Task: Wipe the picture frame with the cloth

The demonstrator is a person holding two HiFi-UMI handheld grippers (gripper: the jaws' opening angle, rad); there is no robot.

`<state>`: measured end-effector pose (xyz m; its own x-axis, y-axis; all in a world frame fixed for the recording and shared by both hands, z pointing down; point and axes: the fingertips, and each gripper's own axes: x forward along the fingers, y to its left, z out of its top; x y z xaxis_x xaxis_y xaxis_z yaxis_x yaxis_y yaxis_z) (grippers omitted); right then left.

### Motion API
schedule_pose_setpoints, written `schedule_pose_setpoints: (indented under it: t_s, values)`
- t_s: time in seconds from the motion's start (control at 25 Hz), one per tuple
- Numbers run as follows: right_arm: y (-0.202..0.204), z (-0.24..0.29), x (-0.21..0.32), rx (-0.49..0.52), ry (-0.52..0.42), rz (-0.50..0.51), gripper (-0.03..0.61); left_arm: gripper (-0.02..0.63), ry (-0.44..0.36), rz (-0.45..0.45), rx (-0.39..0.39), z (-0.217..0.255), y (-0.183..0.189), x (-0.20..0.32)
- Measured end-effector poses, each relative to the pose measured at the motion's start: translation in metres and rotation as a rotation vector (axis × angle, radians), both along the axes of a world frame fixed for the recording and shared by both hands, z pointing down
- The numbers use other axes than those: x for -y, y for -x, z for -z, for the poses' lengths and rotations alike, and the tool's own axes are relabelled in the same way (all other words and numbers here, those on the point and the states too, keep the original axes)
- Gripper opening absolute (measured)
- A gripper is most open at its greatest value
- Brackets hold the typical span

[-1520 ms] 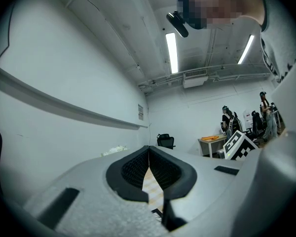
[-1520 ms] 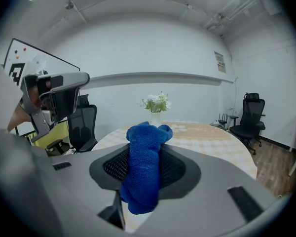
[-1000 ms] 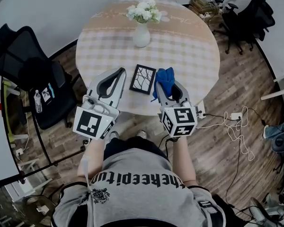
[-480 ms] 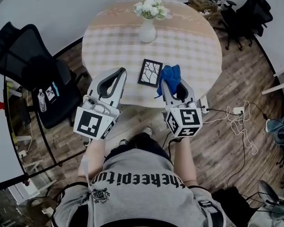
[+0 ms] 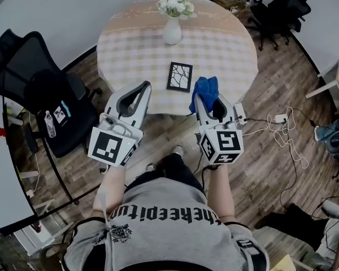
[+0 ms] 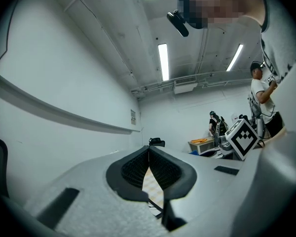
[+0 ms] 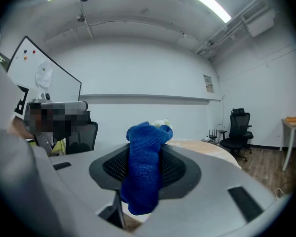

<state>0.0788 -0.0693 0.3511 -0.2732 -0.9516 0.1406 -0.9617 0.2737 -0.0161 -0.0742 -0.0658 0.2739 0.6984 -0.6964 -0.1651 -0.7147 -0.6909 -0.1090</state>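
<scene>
At 9 o'clock in the head view a black chair (image 5: 31, 75) stands off the table (image 5: 130, 44), with a bottle (image 5: 49, 123) on the floor beside it at 8 o'clock.

The left gripper (image 5: 143, 88) hangs short of the table's 7 o'clock edge. Its own view shows the jaws brought together at the tips with nothing between them; only a sliver of checked tabletop shows through the gap lower down.

On the table, a white vase (image 5: 172, 31) of flowers stands toward 12 o'clock. The frame (image 5: 179, 77) lies flat near the 6 o'clock edge, untouched by either gripper.

The cloth (image 5: 205, 88) is blue and bunched, at 4 o'clock from the frame and near it in the head view; how high it sits above the tabletop cannot be told. The right gripper (image 5: 207, 99) has it clamped: in the right gripper view the jaws press on a thick fold that sticks up past their tips and droops below them.

At 3 to 4 o'clock, cables (image 5: 282, 145) trail across the wood floor.

As a judgement of progress: the cloth is in hand, so the pick-up is done, but it is not on the frame and no wiping shows. What is left is to carry the cloth toward 10 o'clock onto the frame and rub across it, perhaps with the left gripper steadying the frame so that it does not slide.
</scene>
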Motion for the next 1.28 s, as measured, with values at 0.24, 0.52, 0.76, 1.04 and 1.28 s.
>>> schedule_pose_setpoints:
  t_s: [0.24, 0.52, 0.76, 1.04, 1.28]
  values:
    - [0.008, 0.012, -0.031, -0.007, -0.029, -0.035, 0.155, 0.017, -0.009, -0.035, -0.005, 0.004, 0.008, -0.024]
    - [0.013, 0.018, -0.065, -0.017, -0.057, -0.066, 0.155, 0.017, -0.011, -0.073, -0.010, 0.000, 0.011, -0.049]
    - [0.019, 0.021, -0.085, -0.009, -0.071, -0.088, 0.155, 0.017, -0.007, -0.095, -0.002, -0.003, 0.015, -0.063]
    - [0.025, 0.023, -0.093, -0.010, -0.076, -0.114, 0.156, 0.017, -0.011, -0.107, -0.006, -0.001, 0.023, -0.067]
    - [0.037, 0.027, -0.096, -0.038, -0.087, -0.100, 0.155, 0.017, -0.016, -0.113, -0.012, 0.000, 0.029, -0.069]
